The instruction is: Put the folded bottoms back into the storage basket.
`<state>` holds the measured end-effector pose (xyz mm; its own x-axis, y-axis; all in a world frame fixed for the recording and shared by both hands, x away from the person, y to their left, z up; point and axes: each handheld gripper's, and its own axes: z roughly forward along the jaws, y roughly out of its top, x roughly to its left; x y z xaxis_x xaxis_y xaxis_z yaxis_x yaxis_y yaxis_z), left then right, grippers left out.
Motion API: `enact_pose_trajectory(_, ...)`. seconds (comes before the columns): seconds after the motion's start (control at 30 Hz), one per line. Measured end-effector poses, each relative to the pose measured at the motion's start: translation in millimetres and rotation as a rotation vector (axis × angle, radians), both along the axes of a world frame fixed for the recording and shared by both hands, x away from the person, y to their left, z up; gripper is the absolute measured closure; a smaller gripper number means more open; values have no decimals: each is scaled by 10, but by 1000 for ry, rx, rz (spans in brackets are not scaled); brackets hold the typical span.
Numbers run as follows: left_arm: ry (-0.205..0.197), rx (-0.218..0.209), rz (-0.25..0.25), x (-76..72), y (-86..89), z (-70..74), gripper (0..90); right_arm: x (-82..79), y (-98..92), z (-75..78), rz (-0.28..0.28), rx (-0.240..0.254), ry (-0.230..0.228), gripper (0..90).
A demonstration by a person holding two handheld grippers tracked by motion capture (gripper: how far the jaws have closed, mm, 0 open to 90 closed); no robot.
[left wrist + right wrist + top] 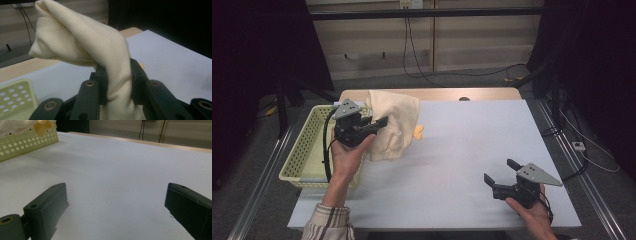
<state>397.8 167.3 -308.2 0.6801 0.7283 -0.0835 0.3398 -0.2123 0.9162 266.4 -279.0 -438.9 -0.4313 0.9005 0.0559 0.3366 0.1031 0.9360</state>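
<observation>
Basket (304, 150): pale yellow-green, perforated walls, at the left edge of the table (472, 150); also seen at top left in the right gripper view.
Left hand (347, 152): comes up from the bottom, plaid sleeve (328, 222) at the wrist; holds the left tongs (379, 122) just beside the basket's right wall.
Left tongs: clenched on a cream cloth (393, 122); left gripper view shows a bunched neck of fabric squeezed between the two black jaws.
Cloth: lifted, draped and hanging from the tongs over the table's left rear part; its lower folds seem to reach the table, contact unclear.
Small yellow thing (418, 131): lies on the table just right of the cloth; too small to identify.
Right tongs (501, 172): released, jaws spread wide with nothing between them, low over the table's front right.
Right hand (532, 212): grips the right tongs from below.
</observation>
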Motion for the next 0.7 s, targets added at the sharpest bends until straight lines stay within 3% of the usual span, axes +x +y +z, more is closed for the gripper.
enact_pose_trajectory(0.43,-14,-32,48,-66,271,82,742,-4,0,1,2,0,-1,44)
enact_pose_trajectory(0.7,-21,-26,67,-94,372,118,742,-5,-2,2,1,2,-2,44)
